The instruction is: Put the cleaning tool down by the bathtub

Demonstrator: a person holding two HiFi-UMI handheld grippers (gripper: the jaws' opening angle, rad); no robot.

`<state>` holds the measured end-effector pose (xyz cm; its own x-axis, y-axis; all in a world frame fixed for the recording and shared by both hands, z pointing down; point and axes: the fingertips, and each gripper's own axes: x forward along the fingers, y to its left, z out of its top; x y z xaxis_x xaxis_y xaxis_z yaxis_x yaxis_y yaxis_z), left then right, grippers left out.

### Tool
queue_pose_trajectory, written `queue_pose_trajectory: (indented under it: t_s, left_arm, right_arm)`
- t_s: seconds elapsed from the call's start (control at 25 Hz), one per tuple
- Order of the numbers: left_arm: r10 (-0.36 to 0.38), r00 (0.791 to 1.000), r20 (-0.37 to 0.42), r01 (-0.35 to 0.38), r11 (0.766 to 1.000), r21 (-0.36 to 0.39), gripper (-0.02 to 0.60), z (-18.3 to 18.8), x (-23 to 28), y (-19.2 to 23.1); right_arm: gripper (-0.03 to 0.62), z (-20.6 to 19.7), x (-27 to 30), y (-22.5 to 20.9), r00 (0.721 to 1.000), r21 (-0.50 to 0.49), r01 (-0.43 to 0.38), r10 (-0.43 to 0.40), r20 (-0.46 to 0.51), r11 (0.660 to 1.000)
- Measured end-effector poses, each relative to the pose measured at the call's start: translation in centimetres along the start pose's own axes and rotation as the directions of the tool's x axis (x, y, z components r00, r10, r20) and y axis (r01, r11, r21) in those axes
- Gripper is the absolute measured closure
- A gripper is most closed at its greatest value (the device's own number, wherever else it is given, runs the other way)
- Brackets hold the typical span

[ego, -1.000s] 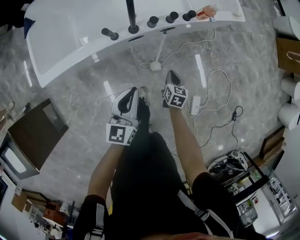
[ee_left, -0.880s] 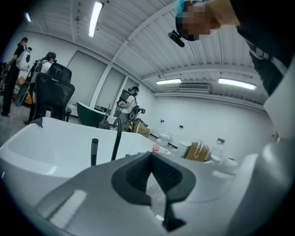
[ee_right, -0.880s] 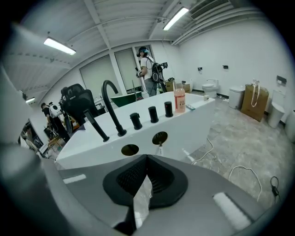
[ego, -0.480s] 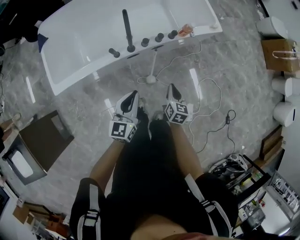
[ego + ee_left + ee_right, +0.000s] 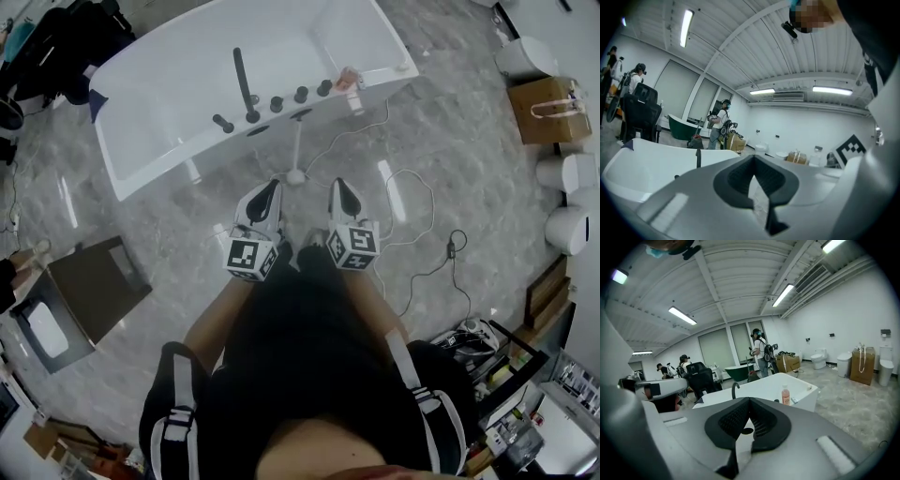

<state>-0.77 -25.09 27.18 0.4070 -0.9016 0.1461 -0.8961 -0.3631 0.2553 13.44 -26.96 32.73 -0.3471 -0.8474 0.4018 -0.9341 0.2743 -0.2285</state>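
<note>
1. Head view: I am holding the left gripper [image 5: 267,190] and the right gripper [image 5: 343,190] side by side in front of me, above the floor [image 5: 187,234] and well apart from the tool [image 5: 296,174].
2. Both pairs of jaws are sitting closed tip to tip and gripping nothing. The gripper views are showing only the room through the gaps.
3. The tool is resting by the tub [image 5: 178,84], with its round white head on the floor. Its thin handle is leaning up against the tub's outer wall, below the taps [image 5: 300,95]. I am judging the task as done.
4. I am guessing the tool is light and stiff, with a smooth pole that could be sliding sideways along the wall.
5. If I am taking it again, I am pinching the handle low, near the head, so it is not swinging.
</note>
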Motion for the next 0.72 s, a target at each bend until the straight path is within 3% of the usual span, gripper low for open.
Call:
queue_pose_trajectory:
  t_s: [0.36,0.72]
  left_arm:
    - [0.018,0.999,0.045,-0.02,0.999,0.038,0.572,2.9,-0.3,-4.2]
    - [0.038,0.995,0.089,-0.043,0.997,0.06,0.572,4.6,-0.5,-5.7]
  right_arm:
    - [0.594,5.8,-4.1,-0.4,0.992,-0.035,-0.057,0.06,0.113,0.998]
    - [0.595,7.8,-5.0,-0.9,0.987,-0.054,-0.093,0.099,0.127,0.994]
